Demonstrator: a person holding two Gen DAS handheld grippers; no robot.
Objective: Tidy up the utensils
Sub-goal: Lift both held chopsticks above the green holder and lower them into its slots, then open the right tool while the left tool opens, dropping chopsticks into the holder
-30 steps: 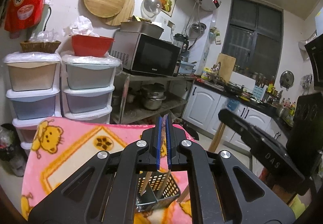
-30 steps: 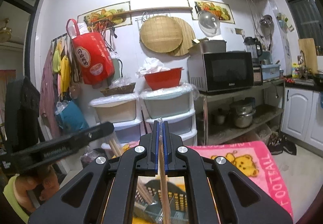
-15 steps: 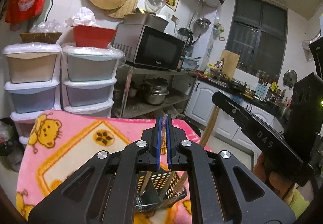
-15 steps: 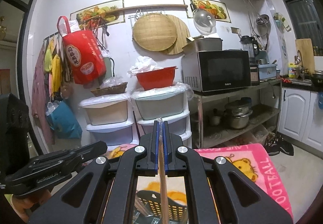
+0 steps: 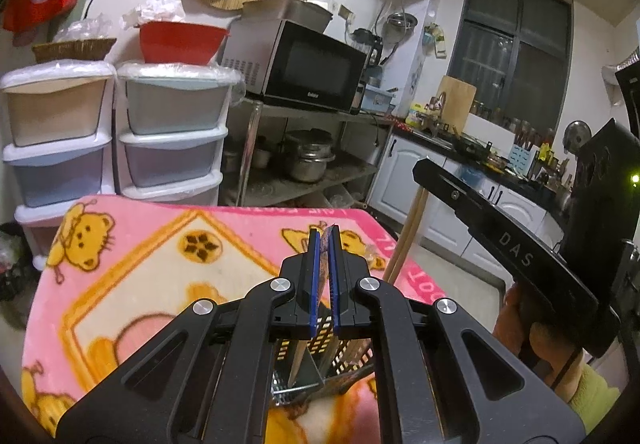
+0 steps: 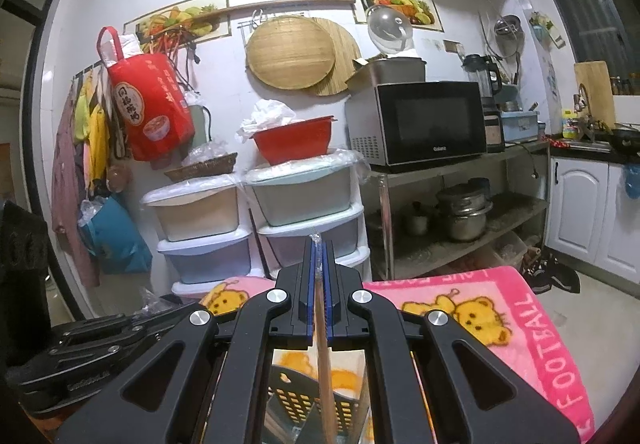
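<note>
1. Looking along the left gripper (image 5: 325, 244), its blue pads are pinched on a thin wrapped utensil (image 5: 329, 240), apparently a sleeved chopstick; its lower end hangs into the perforated caddy (image 5: 320, 356) on the pink blanket-covered table (image 5: 160, 244).
2. The right gripper (image 5: 424, 171) shows at the right of this view, clamping wooden chopsticks (image 5: 404, 240).
3. Along the right gripper (image 6: 318, 244), the pads press on those chopsticks (image 6: 323, 344), pointing into the caddy (image 6: 296, 392).
4. Chopsticks are light, stiff and smooth; a firm pinch near the upper end suits them.

L+R wrist cams – fwd/down | share blanket (image 5: 168, 272) – microwave (image 6: 424, 119)
</note>
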